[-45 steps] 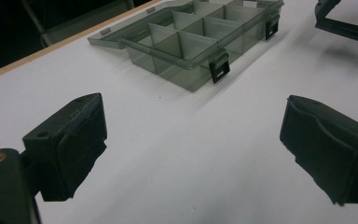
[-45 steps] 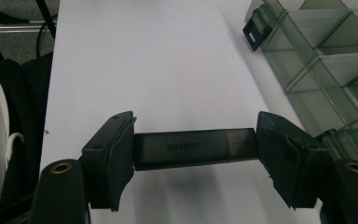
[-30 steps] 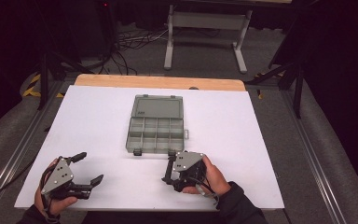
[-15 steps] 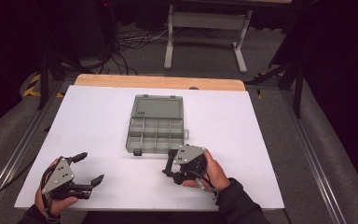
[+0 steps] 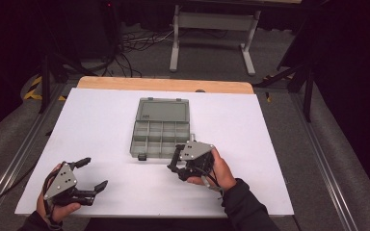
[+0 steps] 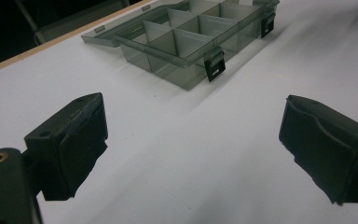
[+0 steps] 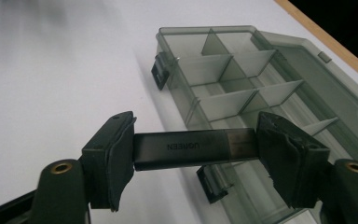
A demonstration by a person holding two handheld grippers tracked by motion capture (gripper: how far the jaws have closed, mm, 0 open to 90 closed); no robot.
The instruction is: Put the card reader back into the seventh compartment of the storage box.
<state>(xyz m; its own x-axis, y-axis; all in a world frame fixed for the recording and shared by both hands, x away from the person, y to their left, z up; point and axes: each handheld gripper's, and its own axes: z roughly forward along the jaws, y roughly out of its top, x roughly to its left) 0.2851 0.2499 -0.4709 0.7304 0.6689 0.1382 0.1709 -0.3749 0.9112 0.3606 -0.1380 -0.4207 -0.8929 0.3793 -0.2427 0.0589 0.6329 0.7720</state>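
My right gripper [image 5: 174, 162] has come forward and up a little since a second ago, from the near edge of the table [image 5: 279, 144] toward the box [image 5: 161, 128], while my left gripper [image 5: 92, 173] has kept its place at the near left corner. The box lies open in the middle of the table, lid flat behind it, and every compartment I can see is bare, so nothing is stowed yet. What's done, as I judge it, is the pickup; what's left is to carry the dark bar over a compartment and let it go. My left gripper's jaws stand wide apart over bare table, holding nothing. My right gripper pinches a small dark bar [image 7: 193, 148] end to end, lettering upside down in the right gripper view, just off the box's near edge by the latches [image 7: 160, 71]
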